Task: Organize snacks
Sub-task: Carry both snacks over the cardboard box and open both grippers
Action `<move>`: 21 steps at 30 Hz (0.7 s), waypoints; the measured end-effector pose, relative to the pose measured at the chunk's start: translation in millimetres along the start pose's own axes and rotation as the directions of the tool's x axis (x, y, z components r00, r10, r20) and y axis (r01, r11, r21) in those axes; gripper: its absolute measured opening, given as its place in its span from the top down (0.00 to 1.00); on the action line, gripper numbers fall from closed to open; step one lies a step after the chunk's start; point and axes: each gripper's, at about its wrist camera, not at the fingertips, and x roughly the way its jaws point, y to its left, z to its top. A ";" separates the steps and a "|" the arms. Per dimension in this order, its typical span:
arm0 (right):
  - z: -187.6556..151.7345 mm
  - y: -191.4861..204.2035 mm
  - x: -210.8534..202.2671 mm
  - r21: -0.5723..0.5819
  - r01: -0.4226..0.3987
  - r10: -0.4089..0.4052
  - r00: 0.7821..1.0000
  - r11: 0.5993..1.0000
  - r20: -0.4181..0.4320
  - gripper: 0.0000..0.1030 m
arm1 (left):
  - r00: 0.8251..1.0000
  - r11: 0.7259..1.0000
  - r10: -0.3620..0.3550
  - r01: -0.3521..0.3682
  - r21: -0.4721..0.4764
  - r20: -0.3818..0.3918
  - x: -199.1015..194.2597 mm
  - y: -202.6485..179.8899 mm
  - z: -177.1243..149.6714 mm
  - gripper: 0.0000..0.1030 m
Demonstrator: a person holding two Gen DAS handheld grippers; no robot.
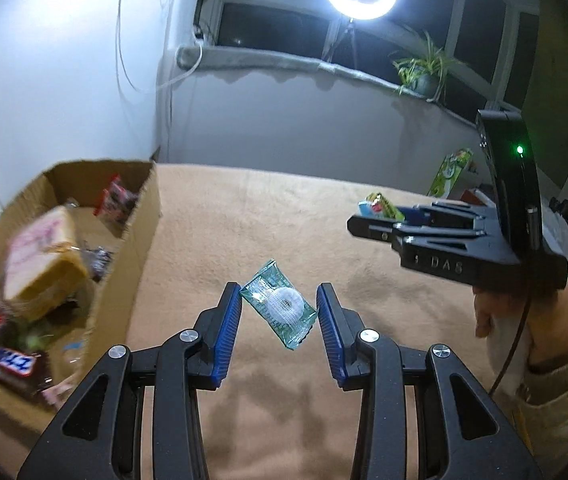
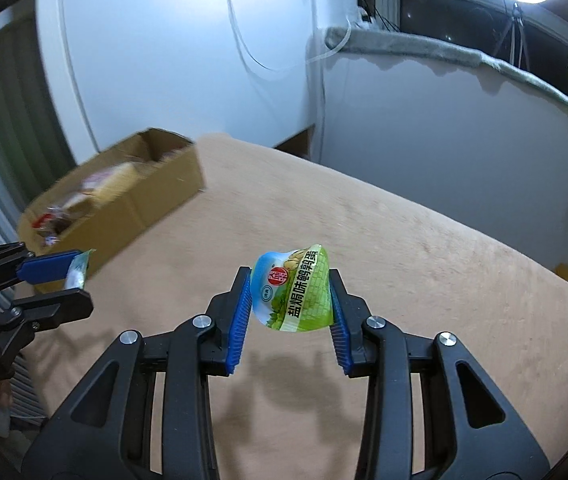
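Observation:
My left gripper (image 1: 279, 300) is shut on a small clear green packet with a white ring-shaped sweet (image 1: 280, 303), held above the tan cloth. It also shows at the left of the right wrist view (image 2: 74, 276). My right gripper (image 2: 291, 292) is shut on a green and blue snack pouch with Chinese print (image 2: 294, 290), held above the cloth. In the left wrist view the right gripper (image 1: 368, 216) is at the right with the pouch (image 1: 378, 205) at its tip. An open cardboard box (image 1: 140, 216) with several snacks stands at the left, also seen in the right wrist view (image 2: 156, 196).
A tan cloth (image 1: 268, 216) covers the table. In the box lie a bread pack (image 1: 44, 264), a Snickers bar (image 1: 18, 364) and red packets (image 1: 118, 200). A green carton (image 1: 450, 172) stands at the far right. A wall and window sill are behind.

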 end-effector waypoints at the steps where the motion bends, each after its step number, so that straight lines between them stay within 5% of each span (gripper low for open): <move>1: 2.6 7.9 -3.8 -0.006 -0.001 0.001 1.000 1.000 0.009 0.64 | 1.000 1.000 0.005 -0.005 0.003 0.016 -8.8 1.7 -0.1 0.64; 21: 85.2 154.2 7.4 -0.212 -0.129 0.150 0.985 0.969 0.088 0.62 | 0.970 0.974 0.196 -0.175 -0.141 0.145 -91.8 119.3 3.2 0.64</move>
